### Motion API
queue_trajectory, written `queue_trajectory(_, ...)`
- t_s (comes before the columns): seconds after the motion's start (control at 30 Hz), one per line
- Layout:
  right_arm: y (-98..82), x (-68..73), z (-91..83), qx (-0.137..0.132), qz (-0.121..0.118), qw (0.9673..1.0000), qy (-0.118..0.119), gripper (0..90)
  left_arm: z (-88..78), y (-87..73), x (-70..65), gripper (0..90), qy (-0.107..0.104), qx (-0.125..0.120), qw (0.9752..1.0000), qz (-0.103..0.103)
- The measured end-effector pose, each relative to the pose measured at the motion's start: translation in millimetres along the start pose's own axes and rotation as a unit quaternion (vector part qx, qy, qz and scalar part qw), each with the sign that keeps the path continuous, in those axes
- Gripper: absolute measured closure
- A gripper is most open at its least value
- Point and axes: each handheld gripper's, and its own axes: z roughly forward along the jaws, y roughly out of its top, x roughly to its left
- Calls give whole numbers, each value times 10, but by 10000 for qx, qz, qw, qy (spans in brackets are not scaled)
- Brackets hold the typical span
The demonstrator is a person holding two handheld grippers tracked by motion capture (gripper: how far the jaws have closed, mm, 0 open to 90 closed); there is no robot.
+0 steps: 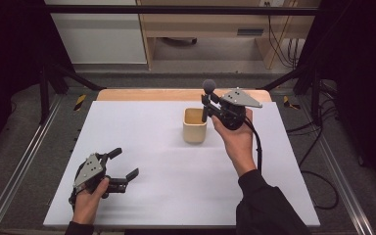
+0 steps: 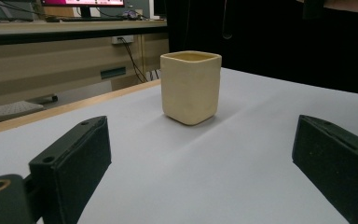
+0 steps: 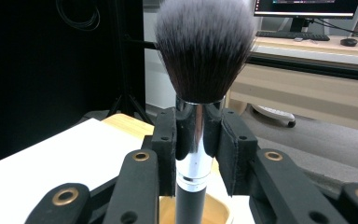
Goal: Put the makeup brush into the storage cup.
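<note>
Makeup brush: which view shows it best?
The right gripper view: the makeup brush is close up, bristles upward, ferrule clamped between the jaws. The high view shows it small above the cup. The left gripper view gives nothing clear.

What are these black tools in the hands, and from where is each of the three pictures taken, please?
A person holds a hand-worked gripper in each hand. The high view looks down on the white table. The other two cameras ride on the grippers and look along their black jaws. On the table stands a cream cup. The right gripper is shut on a makeup brush, held upright by its silver collar, bristles up, with its handle end over the cup. The left gripper rests low by the table's near left corner, jaws wide open, holding nothing, pointing towards the cup.
</note>
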Motion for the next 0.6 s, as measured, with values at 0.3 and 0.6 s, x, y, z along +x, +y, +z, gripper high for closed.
queue_trajectory(0.3, -23, 14, 51, -16, -43, 10000, -57, 704, -43, 6, 40, 42, 37, -78, 10000, -33)
queue_trajectory(0.6, -34, 3, 79, -33, -16, 10000, -89, 704, -57, 5, 57, 42, 47, -71, 10000, -32)
